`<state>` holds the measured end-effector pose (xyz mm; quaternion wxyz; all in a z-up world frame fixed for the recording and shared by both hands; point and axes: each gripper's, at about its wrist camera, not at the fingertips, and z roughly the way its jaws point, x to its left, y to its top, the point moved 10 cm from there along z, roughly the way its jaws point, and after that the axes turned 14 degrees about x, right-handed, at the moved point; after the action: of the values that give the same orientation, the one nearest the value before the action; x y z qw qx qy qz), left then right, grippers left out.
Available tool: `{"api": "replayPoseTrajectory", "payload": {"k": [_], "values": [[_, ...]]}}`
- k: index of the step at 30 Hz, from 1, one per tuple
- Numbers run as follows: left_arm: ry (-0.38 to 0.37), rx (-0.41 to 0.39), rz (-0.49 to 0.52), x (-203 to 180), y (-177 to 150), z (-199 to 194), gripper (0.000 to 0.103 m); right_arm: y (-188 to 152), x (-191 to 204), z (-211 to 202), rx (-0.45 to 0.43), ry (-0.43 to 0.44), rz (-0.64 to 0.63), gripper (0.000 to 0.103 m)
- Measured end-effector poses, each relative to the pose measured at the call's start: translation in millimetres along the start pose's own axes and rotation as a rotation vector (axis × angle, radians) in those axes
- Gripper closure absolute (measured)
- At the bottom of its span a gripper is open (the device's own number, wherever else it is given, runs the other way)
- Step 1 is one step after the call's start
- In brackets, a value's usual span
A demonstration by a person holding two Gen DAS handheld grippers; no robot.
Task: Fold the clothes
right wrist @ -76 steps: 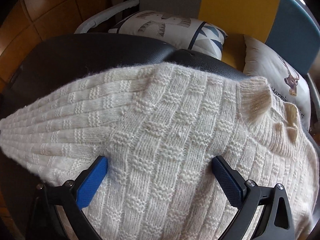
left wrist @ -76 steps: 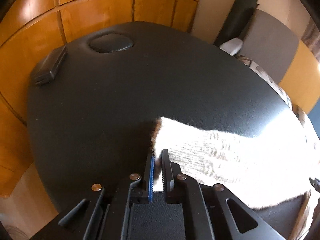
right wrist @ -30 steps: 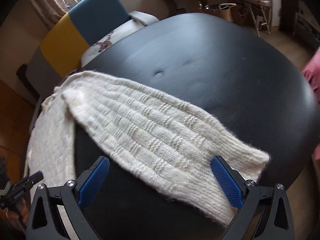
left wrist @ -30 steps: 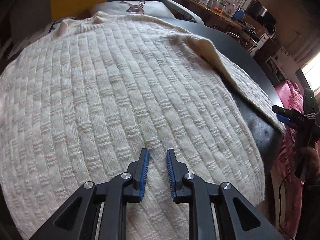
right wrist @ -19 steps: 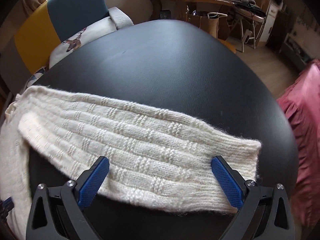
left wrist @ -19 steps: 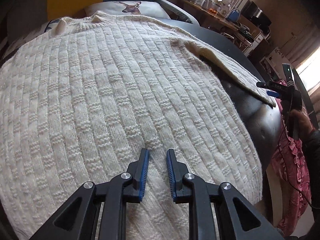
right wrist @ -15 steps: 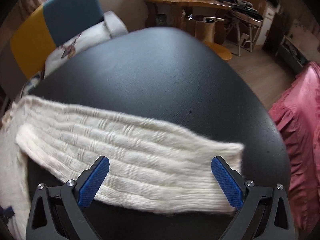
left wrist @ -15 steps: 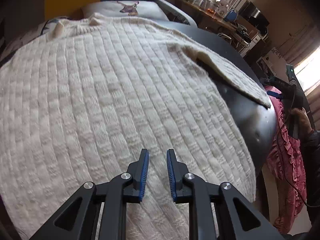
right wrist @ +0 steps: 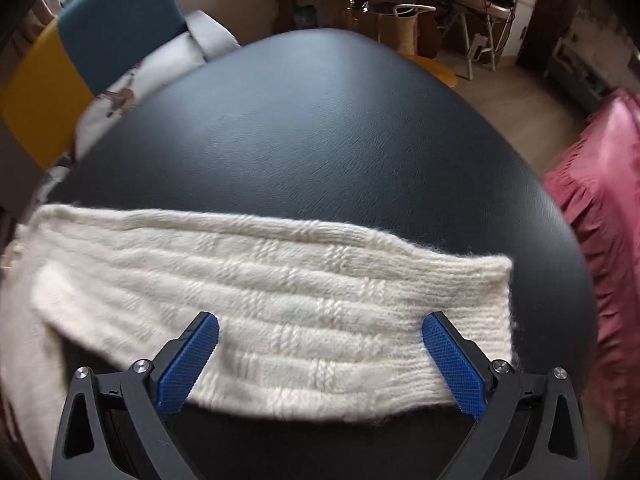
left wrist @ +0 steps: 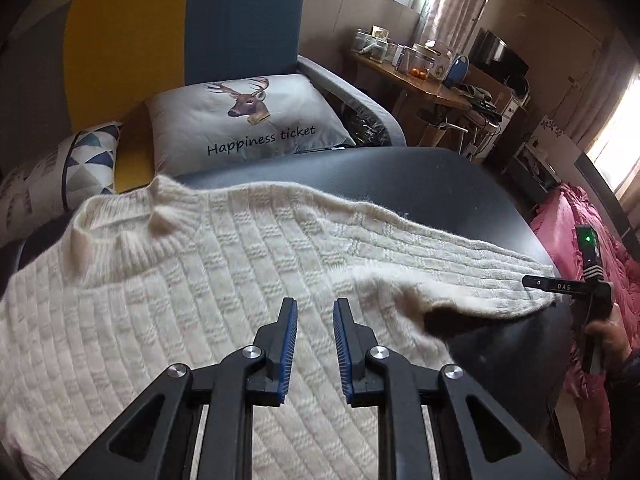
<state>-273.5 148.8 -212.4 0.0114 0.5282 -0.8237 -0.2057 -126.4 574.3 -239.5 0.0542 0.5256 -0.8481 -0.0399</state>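
Note:
A cream knitted sweater [left wrist: 192,304] lies spread on a black padded table [left wrist: 432,184], collar toward the sofa. Its sleeve [right wrist: 280,292] stretches across the table toward the right edge. My left gripper [left wrist: 314,308] hovers over the sweater's body near the sleeve's root, its jaws a narrow gap apart and holding nothing. My right gripper [right wrist: 320,336] is wide open just above the sleeve, near the cuff [right wrist: 480,304]. It also shows in the left wrist view [left wrist: 576,284], at the cuff end of the sleeve.
A sofa with a blue and yellow back [left wrist: 180,28] and a deer cushion [left wrist: 248,120] stands behind the table. A pink ruffled cloth [right wrist: 600,216] lies off the right edge. A cluttered wooden desk [left wrist: 420,76] stands at the back.
The left gripper has tilted up and drawn back, so the sofa and collar now show. The right gripper has moved closer and lower over the sleeve. Both jaw gaps are unchanged.

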Motion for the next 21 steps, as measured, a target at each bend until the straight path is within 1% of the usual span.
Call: {"api": "replayPoseTrajectory", "payload": {"k": [4,7,10,11,13,15,18,20,21], "values": [[-0.02,0.027,0.076,-19.6,23.3,31.1,0.085,30.0,0.4,7.5,-0.02,-0.079,-0.046,0.0],[-0.021,0.047,0.123,-32.7,34.8,53.5,0.085,49.3,1.8,9.4,-0.043,-0.08,-0.069,0.0],[-0.004,0.047,0.154,-40.9,49.9,70.5,0.085,61.6,4.6,11.6,-0.059,-0.077,-0.09,0.0],[-0.011,0.04,0.155,-42.9,56.3,71.6,0.085,64.5,6.5,12.7,-0.064,-0.077,-0.097,0.0],[-0.023,0.028,0.156,-46.9,68.8,74.0,0.085,63.9,7.3,12.8,-0.066,-0.075,-0.104,0.0],[-0.021,0.035,0.162,-51.0,80.1,81.1,0.085,60.0,6.9,12.1,-0.065,-0.075,-0.107,0.0],[0.016,0.083,0.177,-53.1,88.6,101.5,0.085,51.5,4.8,11.1,-0.063,-0.077,-0.107,0.0],[0.056,0.124,0.154,-45.6,92.5,118.9,0.085,51.8,3.8,10.8,-0.065,-0.074,-0.104,0.0],[0.063,0.113,0.142,-43.3,93.7,121.4,0.082,53.2,2.7,10.9,-0.066,-0.075,-0.106,0.0]]}}
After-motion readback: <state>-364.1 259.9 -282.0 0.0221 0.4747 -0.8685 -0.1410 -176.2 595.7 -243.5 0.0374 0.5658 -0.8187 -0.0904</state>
